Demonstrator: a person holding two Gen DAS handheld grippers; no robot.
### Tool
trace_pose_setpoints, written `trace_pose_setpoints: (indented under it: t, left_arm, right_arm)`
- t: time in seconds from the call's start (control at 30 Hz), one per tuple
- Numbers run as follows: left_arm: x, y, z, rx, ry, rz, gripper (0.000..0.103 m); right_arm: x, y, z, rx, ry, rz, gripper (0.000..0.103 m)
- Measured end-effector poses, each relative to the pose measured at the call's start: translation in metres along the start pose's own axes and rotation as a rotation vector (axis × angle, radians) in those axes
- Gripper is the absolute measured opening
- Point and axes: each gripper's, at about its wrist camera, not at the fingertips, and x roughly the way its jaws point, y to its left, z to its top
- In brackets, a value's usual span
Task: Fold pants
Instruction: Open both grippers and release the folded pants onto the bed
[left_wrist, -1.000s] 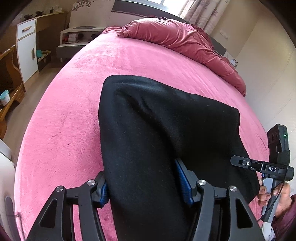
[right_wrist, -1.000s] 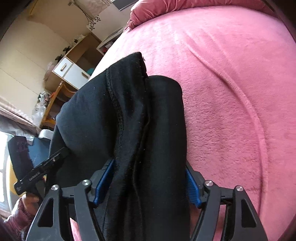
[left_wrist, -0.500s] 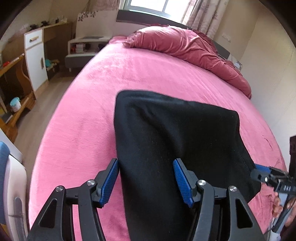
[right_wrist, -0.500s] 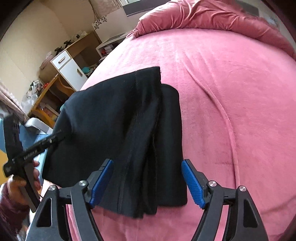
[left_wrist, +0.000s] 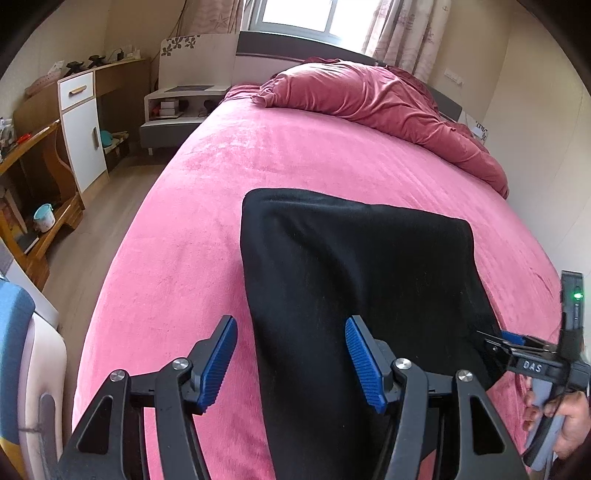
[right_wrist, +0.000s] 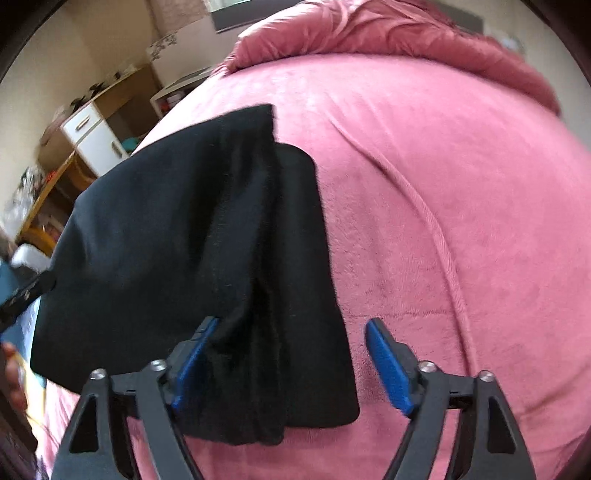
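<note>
**Both tongs let go – fold laid down**

Tongs first: left gripper (left_wrist: 291, 363) stood wide, empty, its blue pads apart w/ the pants' near-left edge running between them, not pinched. Right gripper (right_wrist: 295, 369) also wide and holding nothing; a sec earlier both were clamped on cloth, so the release was fresh.

Black pants (left_wrist: 354, 280) lay as a folded stack on the pink bed (left_wrist: 177, 258), near the foot end, several layers showing at the right-hand edge (right_wrist: 258, 369). My read: this fold was done; maybe one more fold or just smoothing left.

Edges: the stack's left side sat close to the bed's edge, floor and desk (left_wrist: 33, 147) beyond. Plenty of bare blanket ahead and to the right, up to the rumpled duvet (left_wrist: 369, 96). One blanket ridge (right_wrist: 436, 229) ran just beside the stack.
</note>
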Motion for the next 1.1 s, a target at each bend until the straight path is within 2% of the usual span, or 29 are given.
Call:
trace_pose_setpoints:
  t: [0.1, 0.37, 0.5, 0.63, 0.77, 0.87, 1.1]
  left_arm:
    - [-0.003, -0.001, -0.002, 0.006, -0.004, 0.005, 0.062]
    - [-0.021, -0.002, -0.011, -0.004, -0.015, 0.022, 0.062]
    - [-0.031, -0.002, -0.021, -0.014, -0.012, 0.029, 0.062]
    - [-0.042, 0.001, -0.035, -0.022, -0.005, 0.045, 0.062]
    - [-0.054, 0.005, -0.055, -0.035, 0.007, 0.068, 0.062]
    - [-0.064, 0.008, -0.07, -0.057, 0.001, 0.083, 0.062]
    - [-0.084, 0.006, -0.104, -0.087, 0.008, 0.097, 0.062]
  right_arm:
    - [0.004, -0.01, -0.004, 0.034, -0.007, 0.009, 0.089]
    - [-0.002, 0.001, -0.01, 0.027, -0.022, -0.05, 0.09]
    - [-0.006, 0.014, -0.011, 0.002, -0.043, -0.111, 0.09]
    - [-0.009, 0.015, -0.009, 0.039, -0.036, -0.113, 0.093]
    - [-0.032, 0.018, -0.01, 0.041, -0.06, -0.126, 0.093]
    - [-0.057, 0.023, -0.018, 0.031, -0.109, -0.163, 0.093]
    - [-0.107, 0.054, -0.058, -0.008, -0.192, -0.155, 0.093]
